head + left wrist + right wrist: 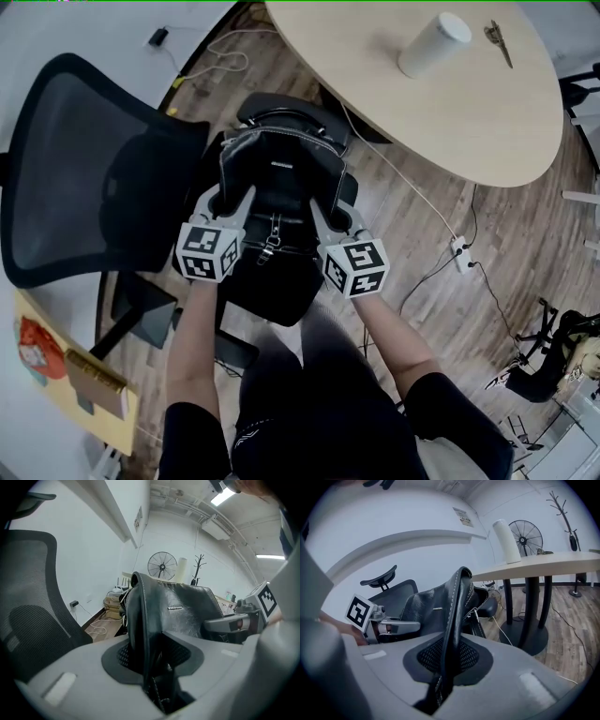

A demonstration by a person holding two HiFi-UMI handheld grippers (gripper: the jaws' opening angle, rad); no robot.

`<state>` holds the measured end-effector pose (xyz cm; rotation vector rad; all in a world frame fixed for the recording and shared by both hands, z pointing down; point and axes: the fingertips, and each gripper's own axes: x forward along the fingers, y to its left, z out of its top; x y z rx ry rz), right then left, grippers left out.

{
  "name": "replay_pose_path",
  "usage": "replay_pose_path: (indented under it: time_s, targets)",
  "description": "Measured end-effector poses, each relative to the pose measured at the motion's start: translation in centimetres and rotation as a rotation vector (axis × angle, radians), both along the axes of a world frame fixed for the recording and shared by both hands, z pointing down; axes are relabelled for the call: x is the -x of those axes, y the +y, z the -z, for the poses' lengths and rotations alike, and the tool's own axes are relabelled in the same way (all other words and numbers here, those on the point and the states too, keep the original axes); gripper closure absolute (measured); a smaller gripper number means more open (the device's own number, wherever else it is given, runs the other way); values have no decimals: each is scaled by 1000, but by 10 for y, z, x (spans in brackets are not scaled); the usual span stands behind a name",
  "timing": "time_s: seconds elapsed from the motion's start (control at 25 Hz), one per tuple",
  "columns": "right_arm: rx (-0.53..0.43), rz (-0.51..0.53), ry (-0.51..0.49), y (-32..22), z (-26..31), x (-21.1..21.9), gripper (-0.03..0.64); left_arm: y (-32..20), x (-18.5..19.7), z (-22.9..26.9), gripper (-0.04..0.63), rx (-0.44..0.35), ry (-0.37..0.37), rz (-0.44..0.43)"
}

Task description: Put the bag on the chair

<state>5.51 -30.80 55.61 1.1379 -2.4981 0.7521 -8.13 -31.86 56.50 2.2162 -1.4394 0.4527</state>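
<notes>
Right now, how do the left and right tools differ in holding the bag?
The left tool has wider jaws, seemingly loose round the rim of the bag; the right tool clamps it. The left tool is nearer the chair, the right tool nearer the table. Both straddle the rim.

No readable text anywhere

The small metal plate [175,607] on the black bag [187,616] is showing only as a blurred strip, the wall sign [462,515] is coming out too small to read, and the marker cubes [208,251] are carrying square black-and-white patterns, not letters.
</notes>
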Motion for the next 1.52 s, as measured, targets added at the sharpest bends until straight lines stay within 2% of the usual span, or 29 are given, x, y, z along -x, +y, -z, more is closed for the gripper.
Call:
replay_pose_path:
  time_s: [0.48,0.76,1.16,1.52]
  targets:
    - [67,10,-8,3,-29,4,577,-5,10,-36,403,60,-44,-3]
    - [77,29,17,10,-39,5,566,1,15,-49,387,90,-36,6]
    - [108,37,45,14,-42,5,518,6,23,-53,347,148,-48,20]
    - [75,21,86,25,-31,2,479,23,33,-54,328,162,-91,21]
